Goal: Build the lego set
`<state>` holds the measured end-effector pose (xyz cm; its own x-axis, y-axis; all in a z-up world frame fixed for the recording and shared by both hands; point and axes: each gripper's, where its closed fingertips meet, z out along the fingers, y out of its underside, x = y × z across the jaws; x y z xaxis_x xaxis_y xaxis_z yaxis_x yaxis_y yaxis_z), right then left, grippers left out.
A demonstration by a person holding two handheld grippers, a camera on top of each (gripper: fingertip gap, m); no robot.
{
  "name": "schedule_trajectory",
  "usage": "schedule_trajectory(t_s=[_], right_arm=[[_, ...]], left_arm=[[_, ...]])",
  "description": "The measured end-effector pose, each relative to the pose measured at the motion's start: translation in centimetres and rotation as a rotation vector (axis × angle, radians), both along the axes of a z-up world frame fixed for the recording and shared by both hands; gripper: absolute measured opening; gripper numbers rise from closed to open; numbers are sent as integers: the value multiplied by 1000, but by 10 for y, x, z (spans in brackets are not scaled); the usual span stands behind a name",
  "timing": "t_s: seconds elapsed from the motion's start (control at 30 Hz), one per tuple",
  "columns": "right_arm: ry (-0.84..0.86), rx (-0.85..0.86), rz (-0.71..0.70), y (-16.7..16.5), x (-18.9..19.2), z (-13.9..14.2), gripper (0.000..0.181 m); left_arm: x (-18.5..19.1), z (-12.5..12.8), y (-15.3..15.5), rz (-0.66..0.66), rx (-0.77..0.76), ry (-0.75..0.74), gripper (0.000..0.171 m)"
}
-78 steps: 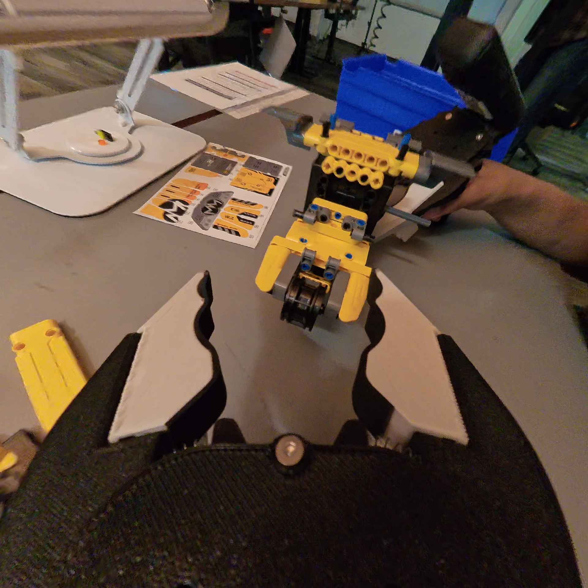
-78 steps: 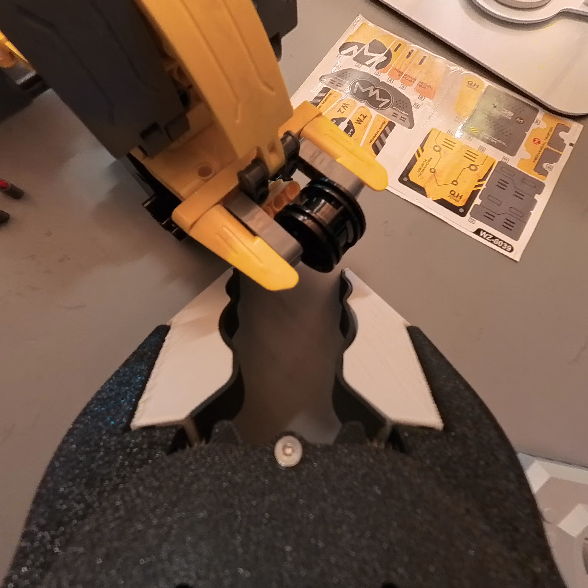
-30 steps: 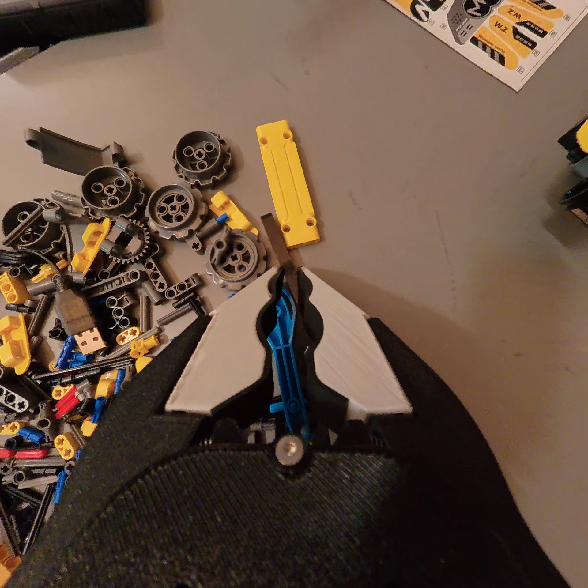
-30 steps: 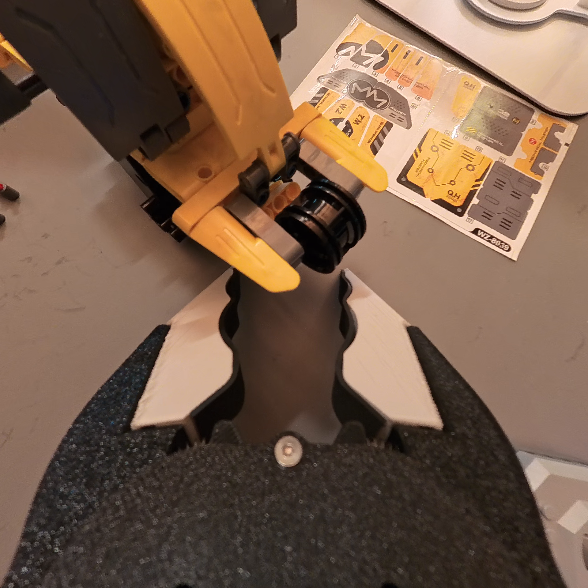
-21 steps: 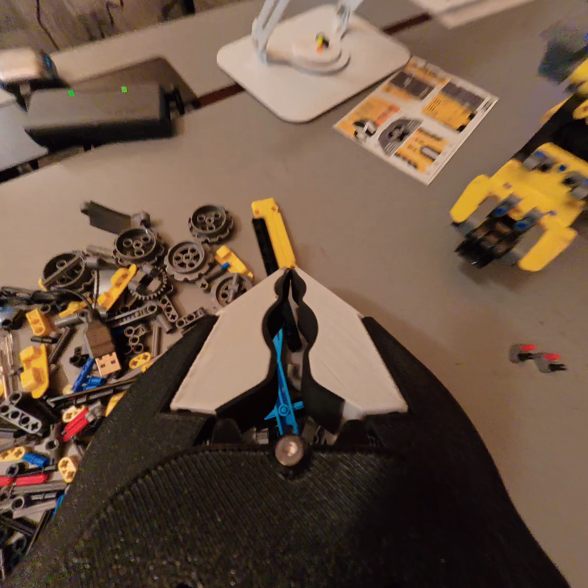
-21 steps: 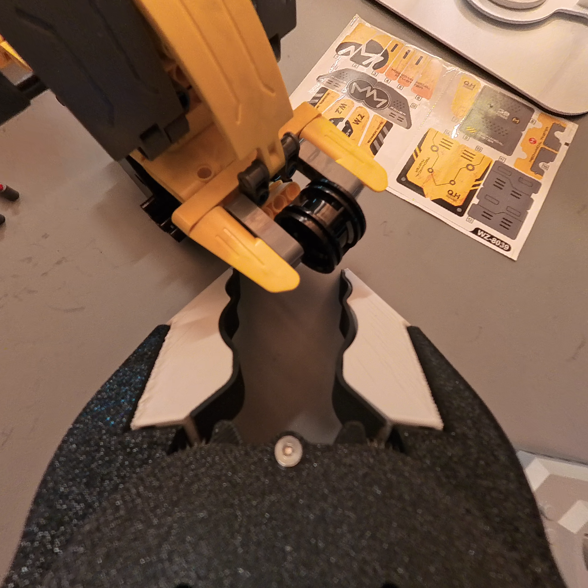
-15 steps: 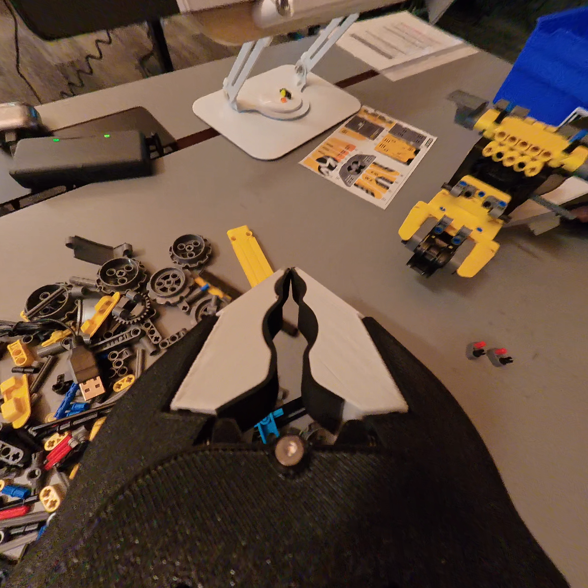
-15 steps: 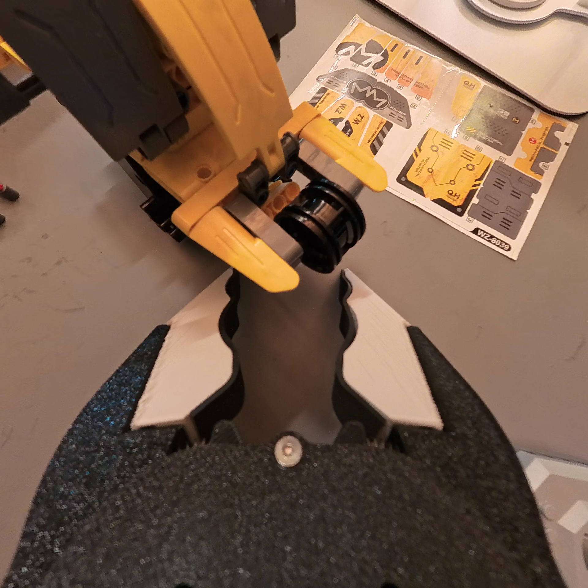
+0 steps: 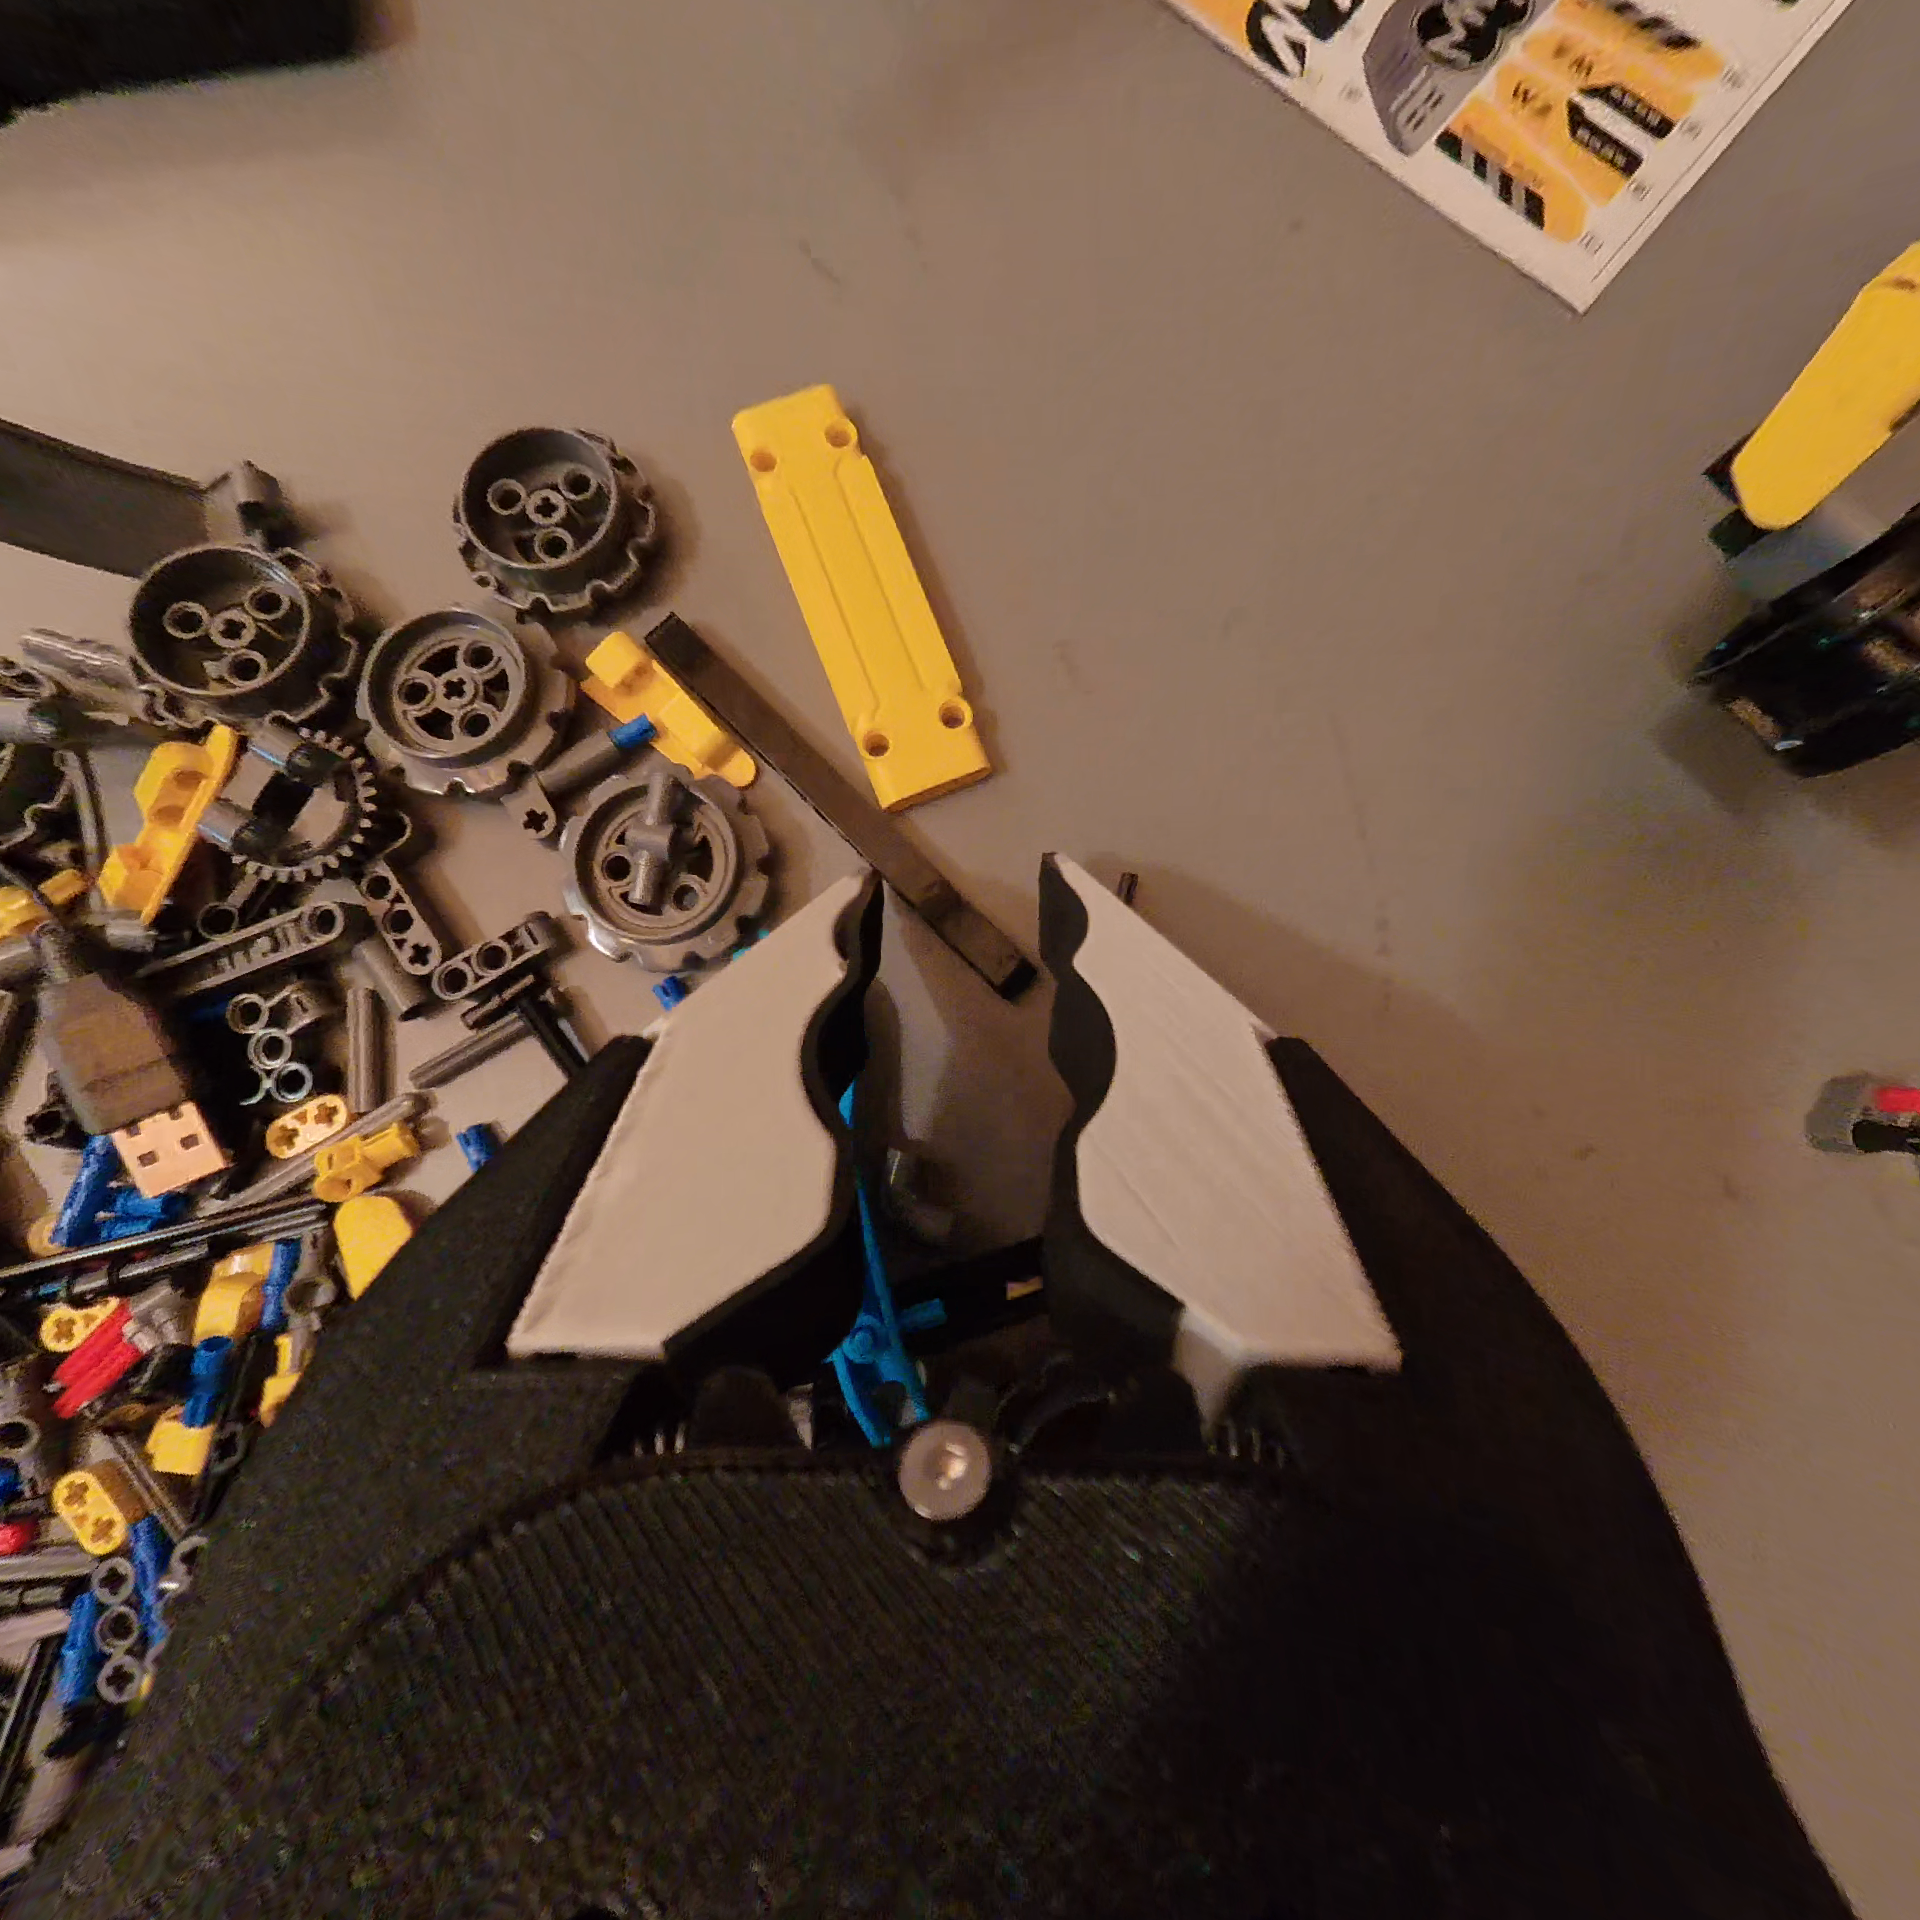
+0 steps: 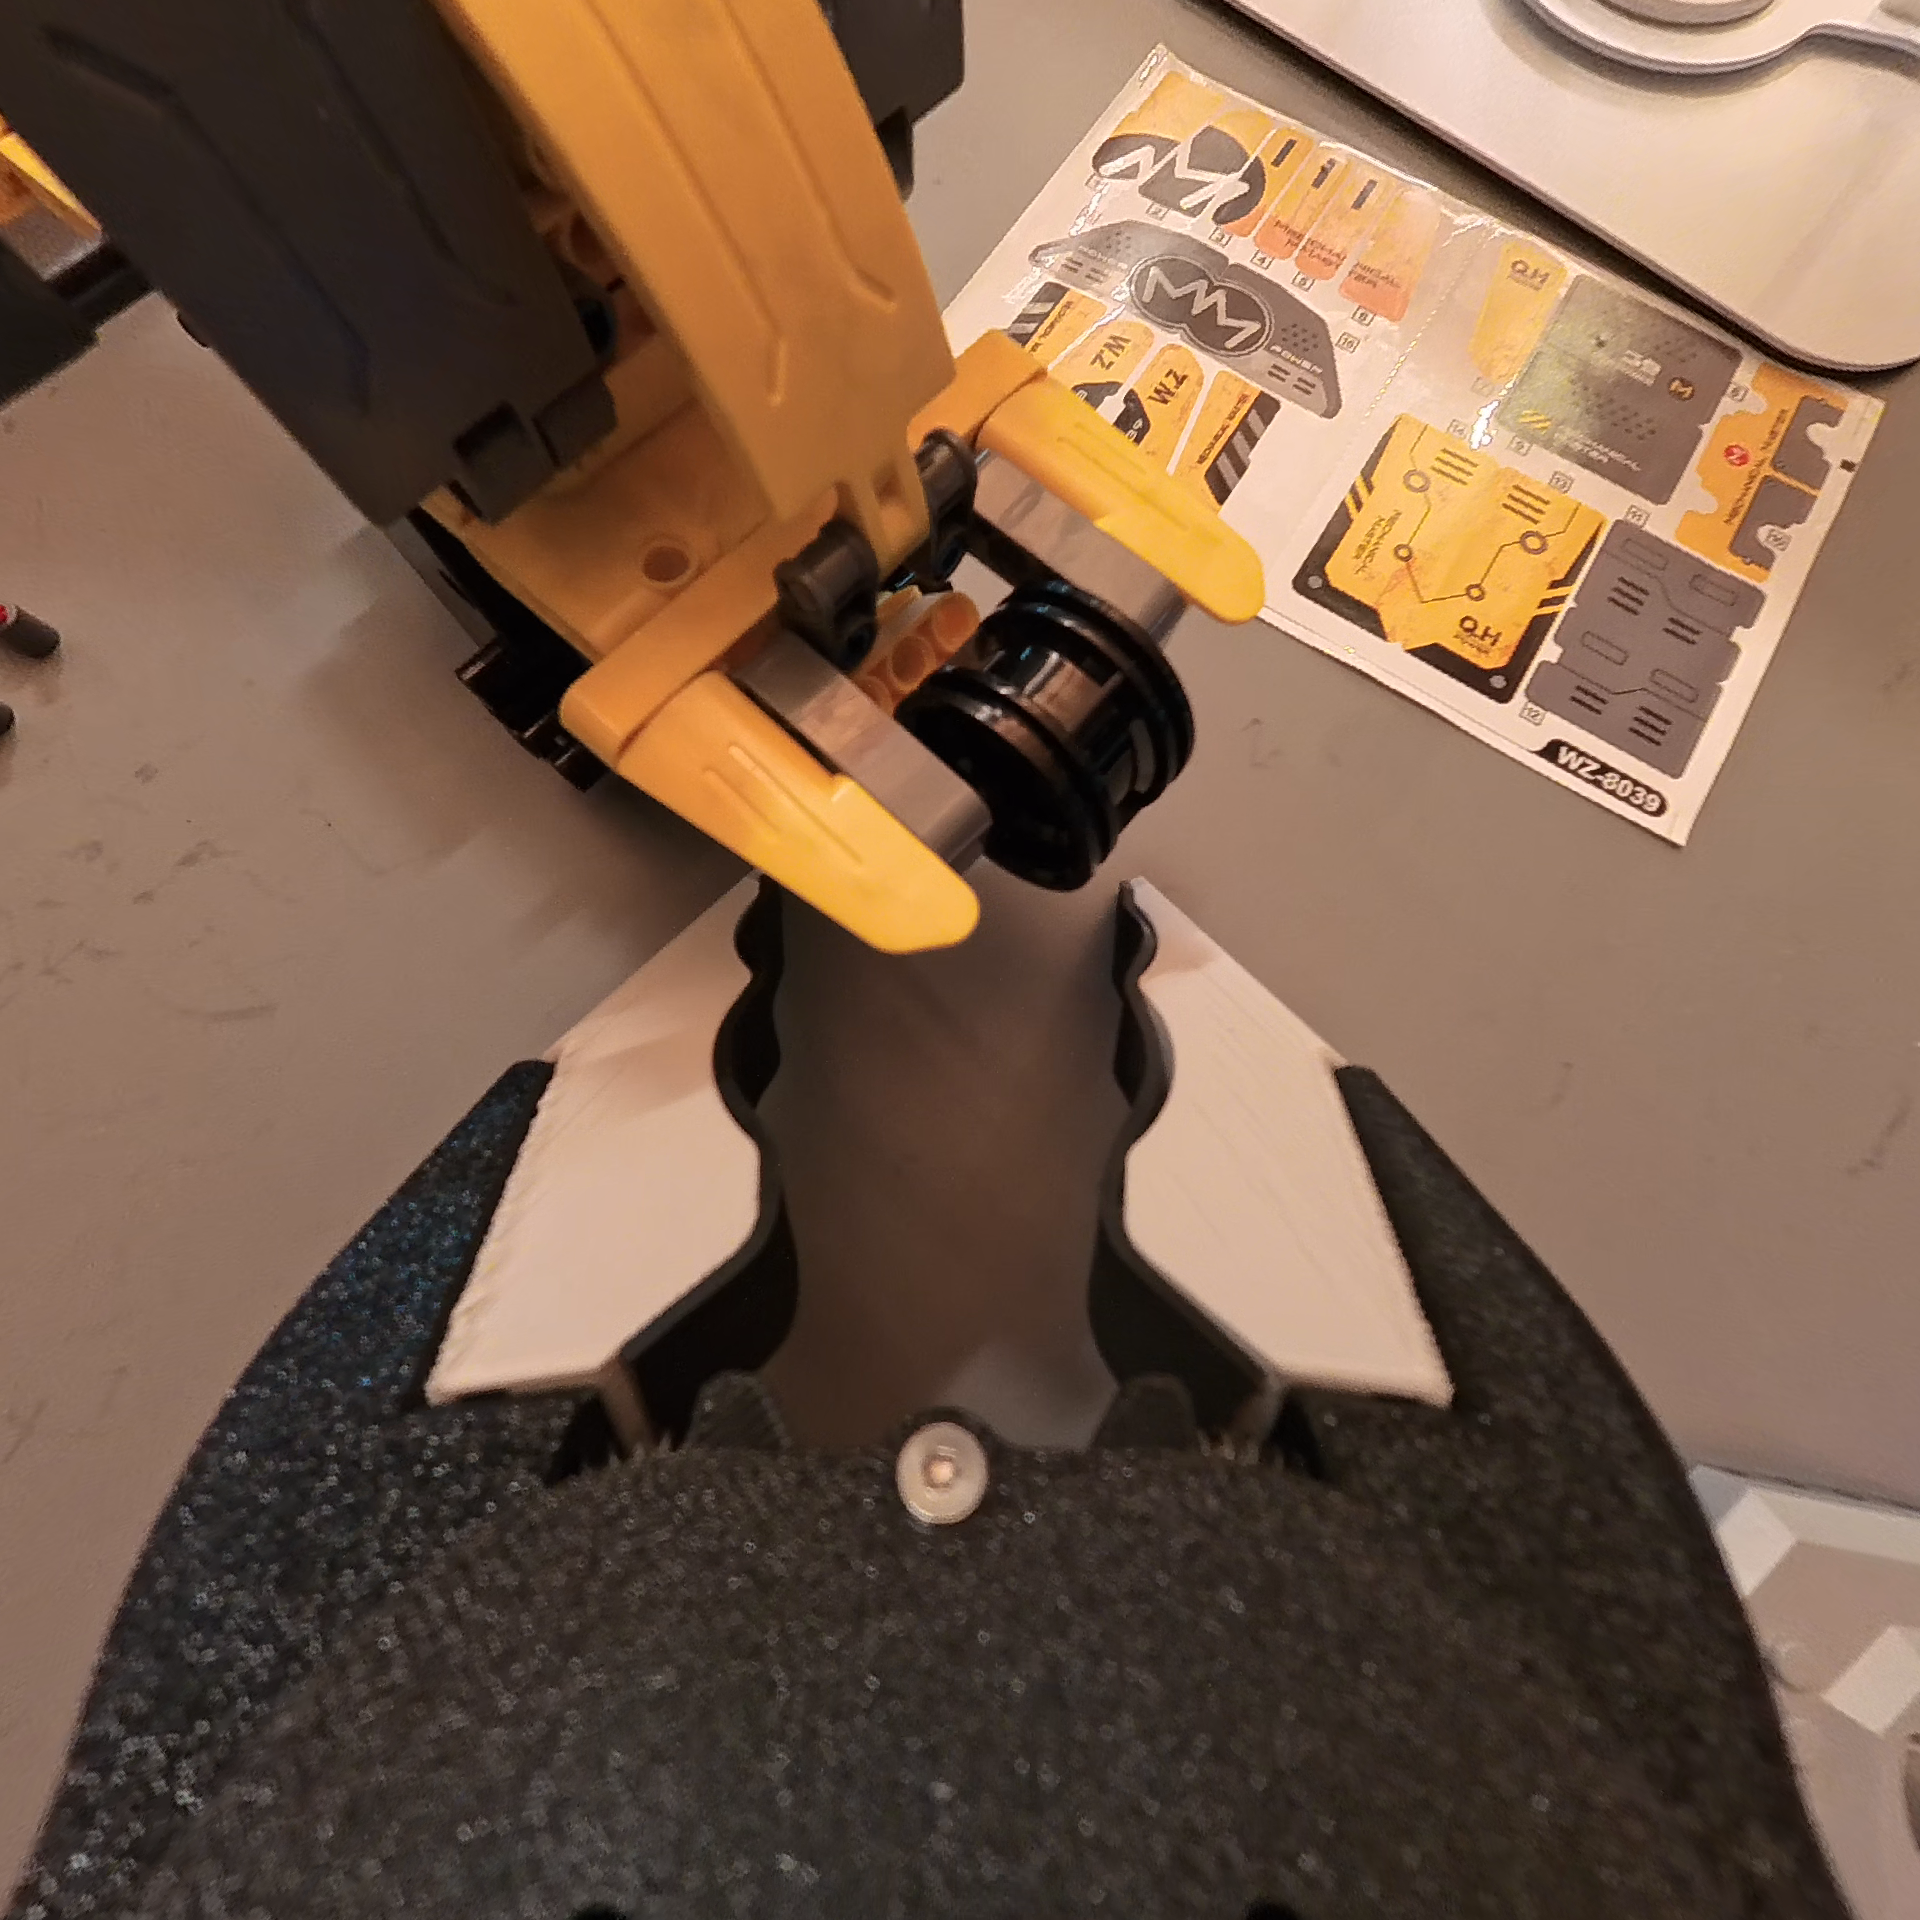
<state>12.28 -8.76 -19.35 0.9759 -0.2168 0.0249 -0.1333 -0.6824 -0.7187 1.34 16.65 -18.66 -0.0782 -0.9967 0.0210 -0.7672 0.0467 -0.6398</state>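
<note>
My left gripper (image 9: 961, 878) is open and points down at the grey table (image 9: 1195, 468). The near end of a thin black bar (image 9: 831, 800) lies between its fingertips, touching neither. A flat yellow panel (image 9: 862, 592) lies just beyond the bar. A blue part (image 9: 871, 1257) shows low between the fingers. My right gripper (image 10: 945, 899) is open and empty. A yellow and black brick model (image 10: 727, 312) sits right in front of it. The model's yellow prong (image 10: 810, 821) overlaps the left fingertip, and its black wheel (image 10: 1049, 727) is just past the tips.
A pile of loose parts (image 9: 187, 1143) with several grey wheels (image 9: 457, 686) lies left of my left gripper. A sticker sheet (image 10: 1455, 468) and a white stand base (image 10: 1662, 156) lie beyond the model. A small grey and red pin (image 9: 1870, 1117) lies at the right. One gripper's finger ends stand about 30 cm off the other's.
My left gripper was shut and tilted up toward the model; now it points down at the table with its jaws open over the black bar. The right gripper has not moved.
</note>
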Motion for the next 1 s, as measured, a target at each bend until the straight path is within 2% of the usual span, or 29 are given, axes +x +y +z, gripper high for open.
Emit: schedule_trajectory(t_s=[0.1,0.3,0.43,0.6,0.7,0.77,0.83,0.9,1.0], right_arm=[[0,0,0,0,0,0,64],[3,1,0,0,0,0,64],[2,0,0,0,0,0,64],[0,0,0,0,0,0,64],[3,1,-1,0,0,0,65],[3,1,-1,0,0,0,65],[4,1,-2,0,0,0,65],[4,1,-3,0,1,0,65],[4,1,-3,0,1,0,64]], left_arm=[[-2,-5,0,-8,16,31,10],[-4,14,14,31,51,-41,2],[-3,37,21,49,70,-139,0],[-4,69,23,55,164,-262,0],[-12,111,27,101,289,-391,0],[-22,146,15,104,342,-505,0],[-34,170,-14,53,338,-585,0],[-44,177,-56,-49,276,-616,0],[-59,165,-123,-216,140,-587,0]])
